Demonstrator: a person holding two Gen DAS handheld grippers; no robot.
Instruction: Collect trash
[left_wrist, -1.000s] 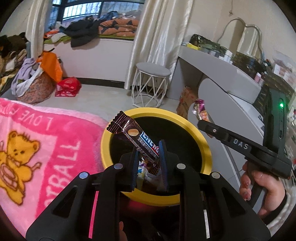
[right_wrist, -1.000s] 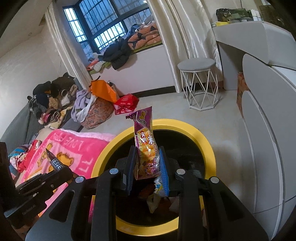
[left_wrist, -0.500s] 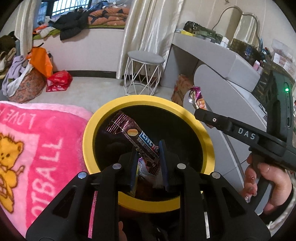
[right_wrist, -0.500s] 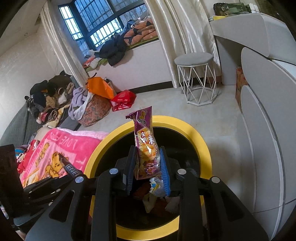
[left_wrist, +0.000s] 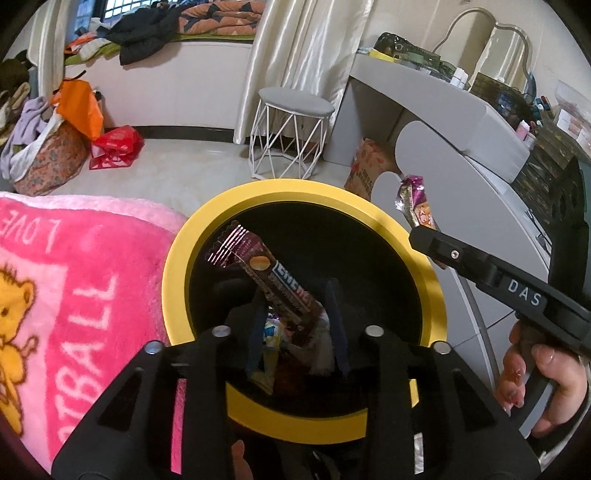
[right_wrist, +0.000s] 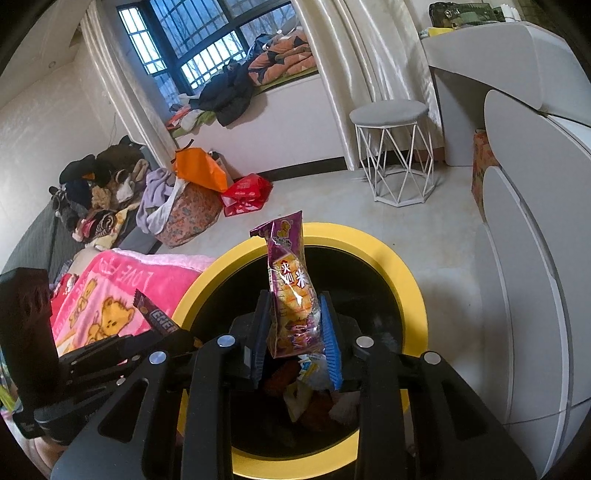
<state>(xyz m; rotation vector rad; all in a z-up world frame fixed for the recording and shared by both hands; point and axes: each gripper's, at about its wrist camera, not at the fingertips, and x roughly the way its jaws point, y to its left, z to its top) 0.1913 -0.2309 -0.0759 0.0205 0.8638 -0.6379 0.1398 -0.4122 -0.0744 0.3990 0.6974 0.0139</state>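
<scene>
A round bin with a yellow rim (left_wrist: 177, 254) (right_wrist: 402, 273) sits on the floor, with several wrappers (right_wrist: 314, 398) in its black inside. My left gripper (left_wrist: 295, 321) is over the bin with its jaws spread apart; a brown chocolate bar wrapper (left_wrist: 273, 280) lies loose between them, leaning on the left finger. My right gripper (right_wrist: 295, 328) is over the same bin, with its fingers against a purple snack packet (right_wrist: 291, 284) that stands upright. The packet also shows in the left wrist view (left_wrist: 413, 203).
A pink teddy-bear blanket (left_wrist: 62, 280) lies left of the bin. A white wire stool (left_wrist: 291, 129) stands behind it and a grey curved dresser (left_wrist: 461, 147) to the right. Bags and clothes (right_wrist: 177, 206) are piled at the far left.
My left gripper has moved further over the bin and its jaws have spread, loosening the chocolate wrapper. My right gripper stays over the bin, and its jaws have widened slightly around the purple packet.
</scene>
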